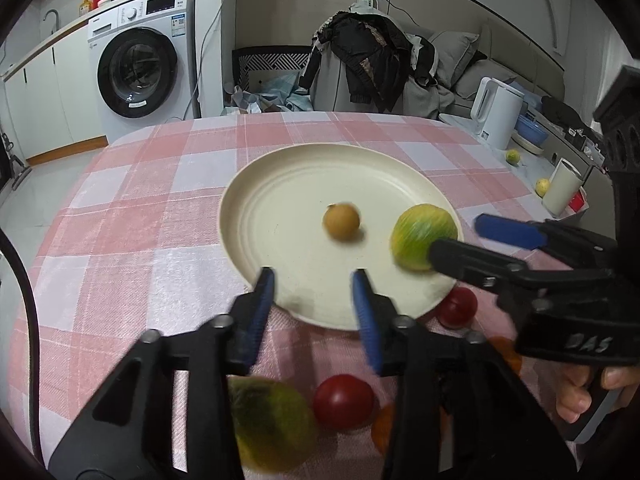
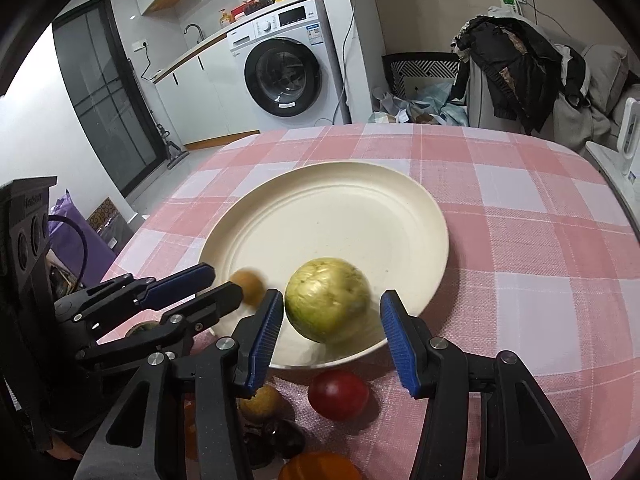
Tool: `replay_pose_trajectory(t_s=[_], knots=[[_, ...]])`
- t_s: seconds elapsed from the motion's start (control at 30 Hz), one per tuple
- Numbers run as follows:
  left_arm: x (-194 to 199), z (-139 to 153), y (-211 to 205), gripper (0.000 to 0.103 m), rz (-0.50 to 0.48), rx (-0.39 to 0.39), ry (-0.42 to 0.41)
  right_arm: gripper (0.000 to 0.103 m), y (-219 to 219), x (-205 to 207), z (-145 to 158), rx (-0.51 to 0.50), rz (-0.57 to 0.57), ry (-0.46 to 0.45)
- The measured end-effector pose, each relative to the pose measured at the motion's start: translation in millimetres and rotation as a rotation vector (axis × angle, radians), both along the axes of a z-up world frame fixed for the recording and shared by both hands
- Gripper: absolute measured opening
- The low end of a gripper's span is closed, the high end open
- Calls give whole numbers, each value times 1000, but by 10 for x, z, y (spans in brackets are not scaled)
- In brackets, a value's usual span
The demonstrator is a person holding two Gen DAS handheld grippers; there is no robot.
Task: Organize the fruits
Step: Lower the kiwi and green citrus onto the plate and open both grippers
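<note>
A cream plate (image 1: 280, 184) (image 2: 340, 200) lies on the pink checked tablecloth. On it are a small tan fruit (image 1: 341, 222) (image 2: 248, 286) and a large green-yellow fruit (image 1: 420, 236) (image 2: 328, 300). My left gripper (image 1: 314, 284) (image 2: 212, 280) is open and empty over the plate's near rim. My right gripper (image 2: 330, 312) (image 1: 460, 236) is open, its jaws on either side of the green fruit and not pressing it. Red fruits (image 1: 343, 400) (image 1: 457, 306) (image 2: 338, 395), another green fruit (image 1: 272, 420) and orange fruits (image 1: 384, 428) (image 2: 320, 468) lie on the cloth in front of the plate.
A white kettle (image 1: 496, 114), a white cup (image 1: 562, 192), a blue bowl (image 1: 530, 130) and two small yellow fruits (image 1: 513, 156) stand on a side surface at right. A clothes-draped chair (image 1: 360, 68) is behind the table. A washing machine (image 1: 140, 68) stands at the back left.
</note>
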State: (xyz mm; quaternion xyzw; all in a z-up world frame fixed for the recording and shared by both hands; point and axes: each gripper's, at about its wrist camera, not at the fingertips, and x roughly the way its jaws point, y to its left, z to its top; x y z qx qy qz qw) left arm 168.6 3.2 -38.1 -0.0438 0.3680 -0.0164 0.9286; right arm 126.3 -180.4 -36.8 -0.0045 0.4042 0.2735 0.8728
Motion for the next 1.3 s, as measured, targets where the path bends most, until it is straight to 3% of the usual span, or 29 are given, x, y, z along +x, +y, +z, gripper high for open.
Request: replay_pose_trajectory(t_s=[0.03,0.1,0.13,0.27,0.37,0.87,1.3], knots=[[-43,25,0,54,3,4,-11,60,-21,-7,13,1,-6,-6],[-165,95,0,78,8,19,-43,70,-81,-45,58,12,-14,-18],[-214,126,-1,83,10,27,-55,75,-119,-76,91,17,-17,-29],[-435,257,7,91,12,37,-95,101,-253,-219,214,27,-30,-78],[-610,327,18,102,21,33,-118,103,-334,-318,271,14,-31,-119],[-1255,406,92,102,32,45,-147,103,-468,-720,243,-46,9,-155],[-1224,389,124,102,39,50,-124,103,-446,-828,182,-84,18,-170]])
